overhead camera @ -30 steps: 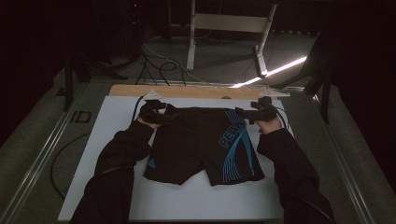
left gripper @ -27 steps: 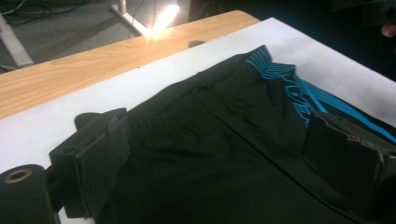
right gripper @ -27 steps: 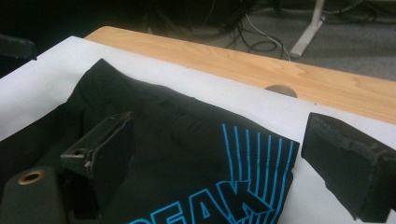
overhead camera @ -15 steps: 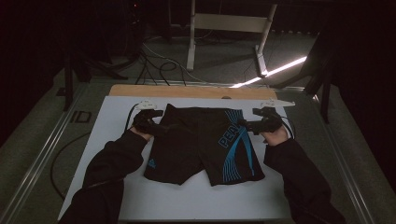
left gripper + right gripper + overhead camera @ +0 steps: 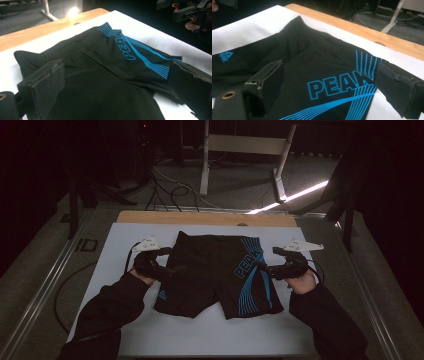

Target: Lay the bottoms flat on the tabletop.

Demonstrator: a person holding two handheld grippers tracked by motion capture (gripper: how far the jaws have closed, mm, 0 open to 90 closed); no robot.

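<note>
Black shorts [image 5: 215, 270] with blue lettering lie flat on the white mat [image 5: 200, 335], waistband toward twelve o'clock. From above, your left gripper [image 5: 167, 270] sits at their nine o'clock edge and your right gripper [image 5: 265, 269] at three o'clock. The left gripper view adds that its jaws have just been opening and stand wide, with fabric beneath them, not pinched. The right gripper view shows wide jaws too, over the lettering, and a small blue logo [image 5: 225, 56] at ten o'clock.
</note>
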